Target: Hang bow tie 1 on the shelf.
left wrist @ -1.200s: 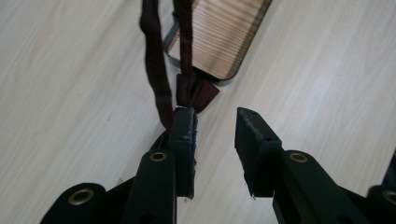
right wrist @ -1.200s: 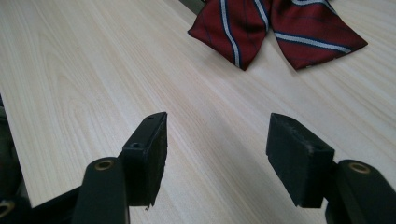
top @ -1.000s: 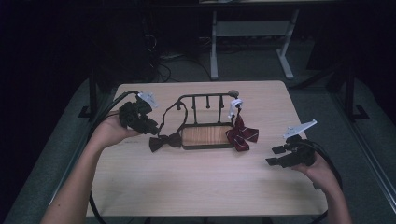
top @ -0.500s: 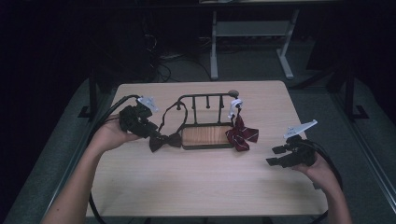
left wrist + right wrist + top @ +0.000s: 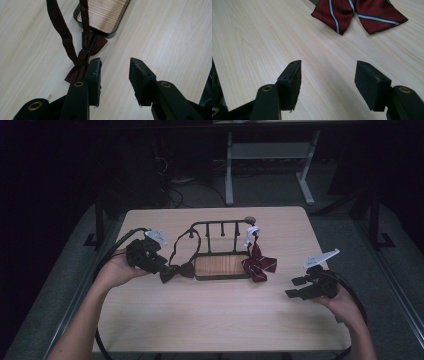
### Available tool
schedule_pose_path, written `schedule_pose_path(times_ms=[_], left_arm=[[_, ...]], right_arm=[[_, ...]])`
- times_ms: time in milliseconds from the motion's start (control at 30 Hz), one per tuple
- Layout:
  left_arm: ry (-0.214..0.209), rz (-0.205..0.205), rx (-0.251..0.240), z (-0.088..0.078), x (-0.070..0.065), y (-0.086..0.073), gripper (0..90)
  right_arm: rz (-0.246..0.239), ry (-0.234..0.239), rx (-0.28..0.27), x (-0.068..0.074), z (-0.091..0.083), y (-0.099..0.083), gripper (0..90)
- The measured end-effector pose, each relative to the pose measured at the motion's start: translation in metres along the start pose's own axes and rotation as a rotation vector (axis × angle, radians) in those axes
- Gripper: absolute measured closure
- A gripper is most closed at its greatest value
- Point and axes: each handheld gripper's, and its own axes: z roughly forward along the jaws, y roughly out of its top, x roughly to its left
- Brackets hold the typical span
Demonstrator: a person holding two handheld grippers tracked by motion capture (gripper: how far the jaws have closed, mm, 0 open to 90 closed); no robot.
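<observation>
**Two bow ties beside a stand, both grippers empty**

Two bow ties lie on the pale wooden table [image 5: 210, 320], one at each end of a small black metal stand [image 5: 220, 232] with a wooden base [image 5: 221, 266]. The dark bow tie [image 5: 176, 271] rests on the tabletop just beside the left end of that base, and its strap [image 5: 181, 245] loops up and hangs over the left end of the stand's top rail. The left gripper [image 5: 161, 267] sits right at this tie. In the left gripper view the tie [image 5: 86, 56] lies just outside the left-hand jaw, with one wing against that jaw's outer side; the jaws stand apart, have just been opening, and only bare table shows between them.

A red striped bow tie [image 5: 259, 264] lies at the right end of the base, below a white tag [image 5: 252, 232] near the stand's right post. The right gripper [image 5: 296, 287] is held low over the table, well apart from it, toward the right edge. In the right gripper view its jaws are spread wide with nothing between them, and the striped tie [image 5: 359, 13] lies farther off ahead.
</observation>
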Motion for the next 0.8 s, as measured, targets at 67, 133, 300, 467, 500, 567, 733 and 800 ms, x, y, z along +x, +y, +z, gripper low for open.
schedule_pose_path(times_ms=[67,133,300,467,500,567,733,800], left_arm=[[-0.001,-0.001,-0.004,0.000,-0.001,-0.002,61.5],[-0.002,-0.001,-0.005,0.001,-0.002,-0.003,60.7],[0.000,0.002,-0.009,0.002,-0.005,-0.007,58.7],[-0.002,-0.003,-0.023,0.003,-0.007,-0.011,57.6],[-0.002,-0.006,-0.024,0.004,-0.007,-0.012,57.3],[-0.001,0.003,-0.021,0.004,-0.007,-0.014,56.9],[-0.002,-0.008,-0.029,0.007,-0.010,-0.019,55.4],[-0.004,-0.009,-0.031,0.009,-0.012,-0.021,54.9]], right_arm=[[0.000,0.000,0.000,0.000,0.000,0.000,38.1],[0.000,0.001,0.001,0.000,0.000,0.000,38.1],[0.001,0.003,0.005,0.000,0.001,0.000,38.1],[0.001,0.005,0.006,0.001,0.002,0.000,38.2],[0.000,0.005,0.007,0.000,0.003,-0.001,38.2],[0.002,0.006,0.009,0.000,0.003,-0.001,38.2],[0.006,0.007,0.010,0.000,0.003,-0.001,38.3],[0.006,0.007,0.011,0.000,0.004,-0.001,38.3]])
